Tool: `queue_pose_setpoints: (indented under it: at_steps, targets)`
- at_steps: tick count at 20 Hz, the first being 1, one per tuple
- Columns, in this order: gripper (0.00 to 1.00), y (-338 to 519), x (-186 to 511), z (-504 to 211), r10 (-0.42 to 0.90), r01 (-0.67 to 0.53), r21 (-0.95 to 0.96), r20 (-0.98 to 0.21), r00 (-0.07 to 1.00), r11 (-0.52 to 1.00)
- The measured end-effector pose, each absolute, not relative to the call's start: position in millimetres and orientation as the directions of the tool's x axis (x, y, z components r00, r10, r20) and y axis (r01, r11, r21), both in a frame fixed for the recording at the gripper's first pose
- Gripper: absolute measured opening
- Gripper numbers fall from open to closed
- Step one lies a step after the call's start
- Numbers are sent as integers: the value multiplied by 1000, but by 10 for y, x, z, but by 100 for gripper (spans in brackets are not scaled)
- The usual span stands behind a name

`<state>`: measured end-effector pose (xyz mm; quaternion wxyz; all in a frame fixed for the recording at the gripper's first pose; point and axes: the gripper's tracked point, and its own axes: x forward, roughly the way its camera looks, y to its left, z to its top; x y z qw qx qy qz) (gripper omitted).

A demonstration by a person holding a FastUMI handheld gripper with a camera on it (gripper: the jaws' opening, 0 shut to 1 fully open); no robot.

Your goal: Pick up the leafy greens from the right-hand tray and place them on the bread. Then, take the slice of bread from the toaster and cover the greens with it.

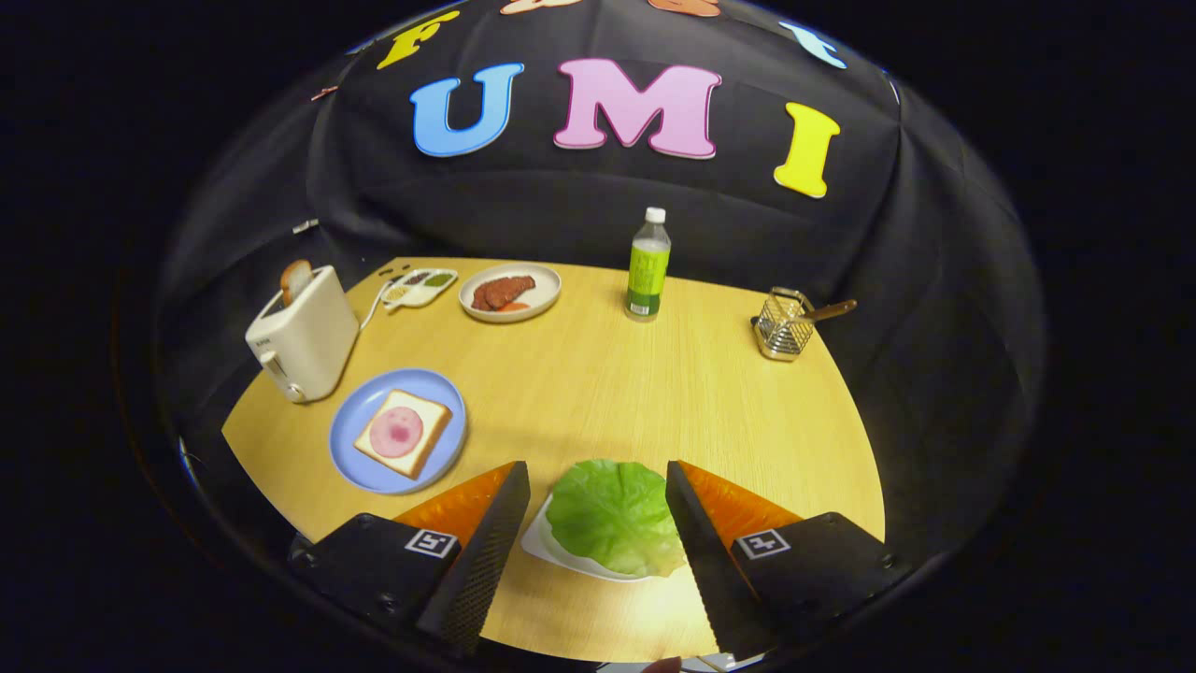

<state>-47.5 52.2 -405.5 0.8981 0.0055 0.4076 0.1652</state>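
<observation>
Hovering over the tabletop (598,374), the claw (598,509) is spread wide, its fingers (486,551) flanking but not touching the leafy greens (612,514), which lie on a white tray (547,547) between them. Beyond the left finger, a blue plate (350,439) carries bread (404,433) topped with a pink slice. Behind it stands the toaster (304,346), a bread slice (295,279) poking up.
</observation>
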Motion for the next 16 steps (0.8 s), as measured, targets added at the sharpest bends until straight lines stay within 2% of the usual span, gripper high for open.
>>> queue_pose_setpoints:
  at_steps: [2, 6, 9, 14, 16]
  targets:
    - [92, 534, -522, -4374, 299, -308, 142, -774, 558, 941]
    - [86, 598, -533, -4854, 304, -319, 162, -830, 468, 934]
    - [76, 627, -510, -5128, 296, -324, 165, -862, 412, 932]
    - [73, 627, -536, -5323, 302, -329, 184, -884, 356, 926]
    - [68, 635, -551, -5337, 314, -329, 201, -885, 342, 923]
